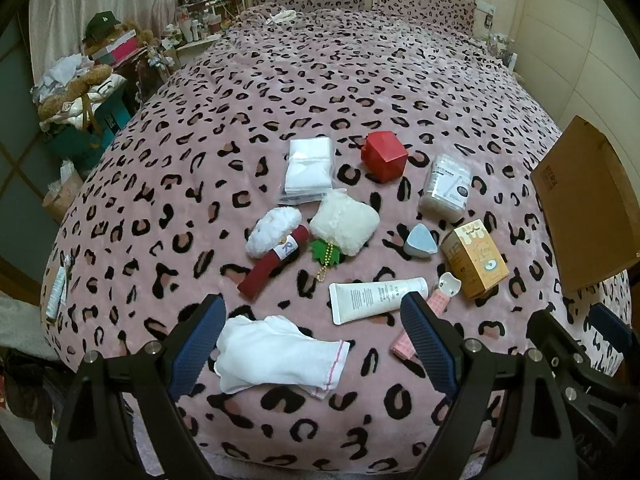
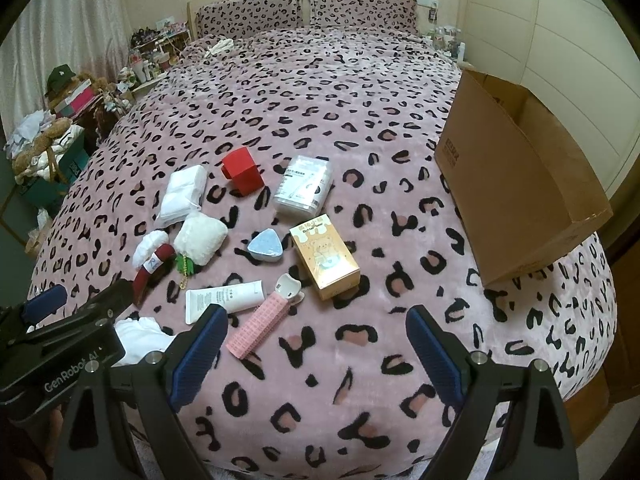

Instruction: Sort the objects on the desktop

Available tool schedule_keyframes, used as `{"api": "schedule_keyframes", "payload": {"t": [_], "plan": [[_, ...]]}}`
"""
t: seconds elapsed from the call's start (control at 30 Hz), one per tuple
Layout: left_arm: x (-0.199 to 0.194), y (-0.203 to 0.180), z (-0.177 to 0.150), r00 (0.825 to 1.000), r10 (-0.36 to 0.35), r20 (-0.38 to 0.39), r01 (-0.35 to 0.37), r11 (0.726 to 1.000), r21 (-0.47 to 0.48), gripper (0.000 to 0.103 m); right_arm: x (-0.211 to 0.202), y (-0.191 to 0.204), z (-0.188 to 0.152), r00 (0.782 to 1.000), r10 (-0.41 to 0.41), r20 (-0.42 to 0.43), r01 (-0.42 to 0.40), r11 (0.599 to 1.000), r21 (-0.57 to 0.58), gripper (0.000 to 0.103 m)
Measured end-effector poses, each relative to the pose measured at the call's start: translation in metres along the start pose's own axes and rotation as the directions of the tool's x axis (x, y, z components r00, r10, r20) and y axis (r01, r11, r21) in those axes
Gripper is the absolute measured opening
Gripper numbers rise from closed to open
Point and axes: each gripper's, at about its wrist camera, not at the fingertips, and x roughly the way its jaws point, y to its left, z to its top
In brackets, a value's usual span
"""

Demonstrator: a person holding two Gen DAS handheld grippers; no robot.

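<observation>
Small items lie scattered on a leopard-print bed cover [image 1: 360,80]. My left gripper [image 1: 316,344] is open above the near edge, with a white cloth [image 1: 276,354] lying between its fingers. Beyond it lie a white tube [image 1: 376,294], a pink stick [image 2: 260,322], a dark red band [image 1: 274,262], white fluffy pieces [image 1: 344,222], a blue triangle [image 2: 266,250], an orange carton [image 2: 324,256], a red box [image 2: 242,176], a white packet [image 1: 310,170] and a clear swab box [image 2: 304,190]. My right gripper [image 2: 316,346] is open over bare cover. An open cardboard box [image 2: 516,184] stands at the right.
The bed's near edge runs just under both grippers. Cluttered shelves, bags and a green hat [image 1: 102,24] stand along the left side of the bed. A wall with white panels [image 2: 568,40] runs on the right. Two pillows [image 2: 304,10] lie at the head.
</observation>
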Motion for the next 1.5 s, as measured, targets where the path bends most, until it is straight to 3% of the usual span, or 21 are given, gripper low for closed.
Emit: {"api": "schedule_keyframes", "payload": {"t": [1.5], "plan": [[-0.001, -0.0016, -0.0004, 1.0, -0.006, 0.002, 0.006, 1.0, 0.016, 0.09, -0.0039, -0.0003, 0.0016, 1.0, 0.016, 0.002, -0.016, 1.0, 0.008, 0.093]]}}
